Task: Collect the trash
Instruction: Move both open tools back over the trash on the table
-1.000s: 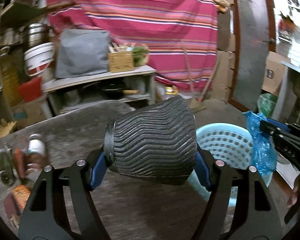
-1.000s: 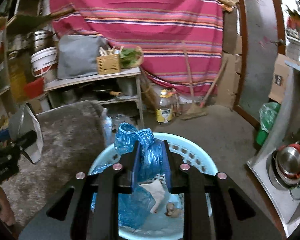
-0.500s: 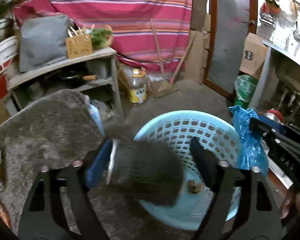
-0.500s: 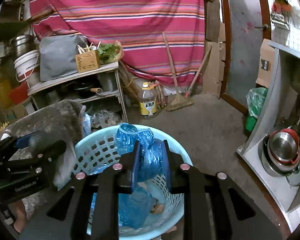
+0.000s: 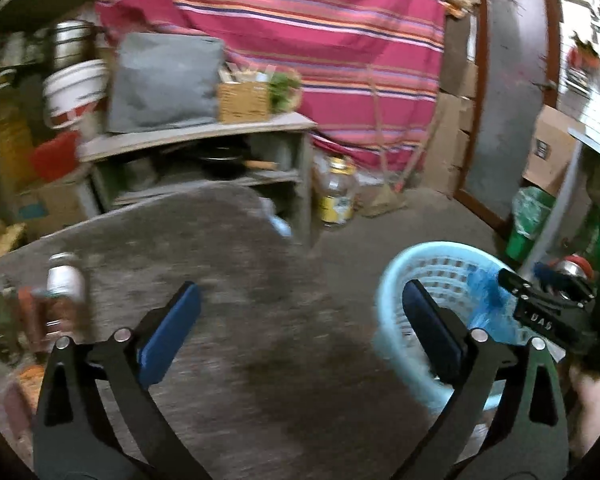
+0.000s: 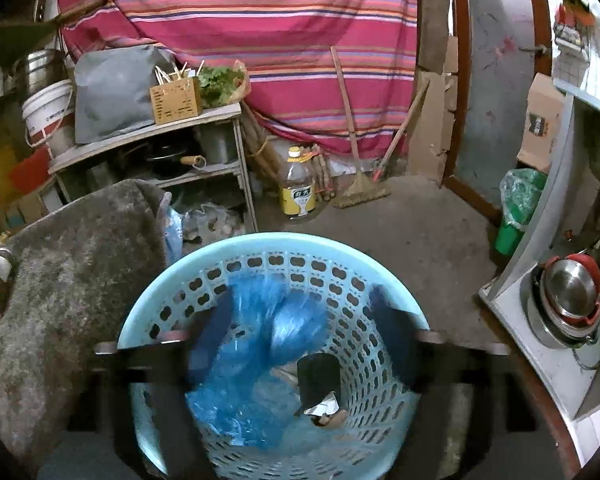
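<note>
A light blue plastic basket (image 6: 284, 246) stands on the floor beside the grey rug-covered table (image 5: 228, 280). In the right wrist view my right gripper (image 6: 300, 316) is blurred, its jaws spread wide over the basket, and a blue plastic bag (image 6: 256, 360) drops inside, next to a black ribbed cup (image 6: 318, 376). In the left wrist view my left gripper (image 5: 300, 308) is open and empty above the table edge. The basket (image 5: 432, 264) is at its right, with the right gripper (image 5: 548, 312) beside it.
Bottles and wrappers (image 5: 56, 292) lie on the table's left part. A shelf unit (image 6: 152, 136) with a box and greens stands behind. An oil bottle (image 6: 298, 188), a broom (image 6: 360, 188) and a green bin (image 6: 516, 208) are on the floor. A steel pot (image 6: 568, 296) sits right.
My left gripper opened and dropped the black cup into the basket, then swung back left over the table. My right gripper opened and let go of the blue bag, which falls into the basket.
</note>
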Tool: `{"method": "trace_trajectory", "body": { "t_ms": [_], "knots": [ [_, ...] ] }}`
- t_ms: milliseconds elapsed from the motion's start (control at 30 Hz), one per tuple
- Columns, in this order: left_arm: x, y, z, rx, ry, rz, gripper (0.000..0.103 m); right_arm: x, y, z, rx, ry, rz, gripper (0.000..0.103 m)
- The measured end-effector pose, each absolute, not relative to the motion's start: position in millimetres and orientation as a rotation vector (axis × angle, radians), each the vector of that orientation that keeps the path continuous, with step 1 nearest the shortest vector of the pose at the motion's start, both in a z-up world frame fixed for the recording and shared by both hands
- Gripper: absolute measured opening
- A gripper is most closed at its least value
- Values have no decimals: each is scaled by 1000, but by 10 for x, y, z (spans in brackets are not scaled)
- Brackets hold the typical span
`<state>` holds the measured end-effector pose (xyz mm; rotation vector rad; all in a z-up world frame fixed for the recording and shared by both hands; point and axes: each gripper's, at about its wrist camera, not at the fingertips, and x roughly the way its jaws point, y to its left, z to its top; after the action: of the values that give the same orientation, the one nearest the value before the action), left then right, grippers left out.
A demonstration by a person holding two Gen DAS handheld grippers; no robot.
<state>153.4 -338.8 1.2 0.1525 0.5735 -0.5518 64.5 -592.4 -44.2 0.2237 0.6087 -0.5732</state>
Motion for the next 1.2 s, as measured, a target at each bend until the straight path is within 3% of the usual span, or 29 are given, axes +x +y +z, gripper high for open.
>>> {"method": "trace_trajectory", "body": {
  "t_ms": [100, 333, 733, 1200],
  "knots": [
    [1566, -2942, 33, 159, 567, -467, 98, 764, -5792, -454, 197, 638, -582, 75],
    [1738, -1990, 12, 149, 564, -293, 98, 947, -5258, -261, 187, 576, -516, 88],
    [2369, -576, -185, 0, 676, -96, 98, 1575, -3996, -381, 24, 635, -343, 88],
    [2962, -750, -269, -18, 717, -107, 97, 2173, -3585, -497, 65, 694, -266, 88]
  ]
}}
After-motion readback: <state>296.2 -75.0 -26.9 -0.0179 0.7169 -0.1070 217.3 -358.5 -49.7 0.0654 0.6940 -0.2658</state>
